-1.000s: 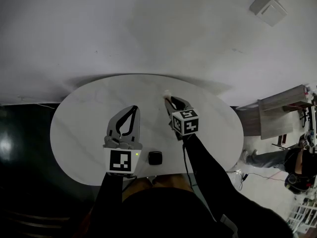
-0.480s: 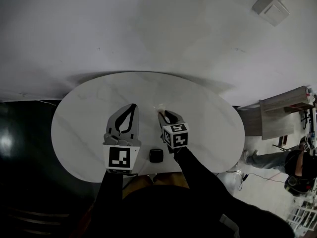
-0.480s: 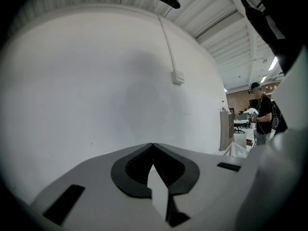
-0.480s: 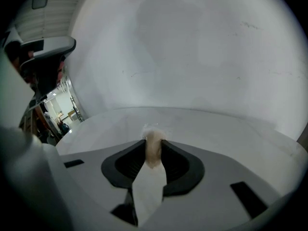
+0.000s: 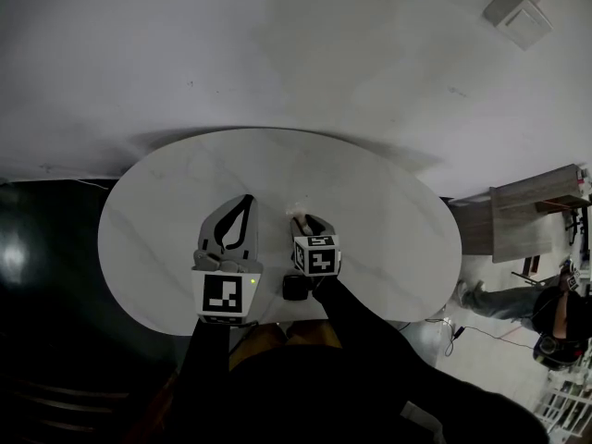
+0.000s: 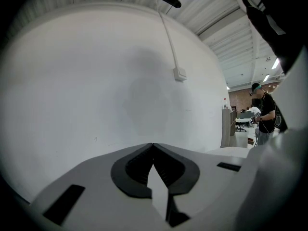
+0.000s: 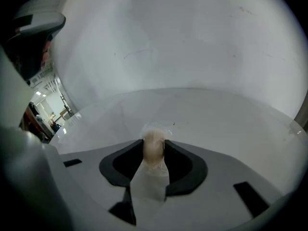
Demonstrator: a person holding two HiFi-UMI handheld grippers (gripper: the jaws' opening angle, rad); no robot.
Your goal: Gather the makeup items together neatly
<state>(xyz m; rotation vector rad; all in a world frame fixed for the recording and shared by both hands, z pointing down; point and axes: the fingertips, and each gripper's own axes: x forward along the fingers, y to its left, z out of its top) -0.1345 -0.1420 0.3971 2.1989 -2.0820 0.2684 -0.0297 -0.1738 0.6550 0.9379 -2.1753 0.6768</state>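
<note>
A pale beige makeup item (image 7: 153, 154), soft-looking with crinkled clear film at its far end, lies lengthwise between the right gripper's (image 7: 154, 142) jaws over the white table (image 5: 388, 220), pointing away from them. The jaws, which have just been opening, touch both its sides. The left gripper (image 6: 153, 145) is pinched closed on nothing.

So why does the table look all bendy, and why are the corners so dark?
Head view: the wide lens bulges the table, and the left side is very dark. Left gripper view: black corners ring the picture, and the wall curves like a bowl. Right gripper view: the same black ring, and the pale makeup item up close looks soft and blurry.
</note>
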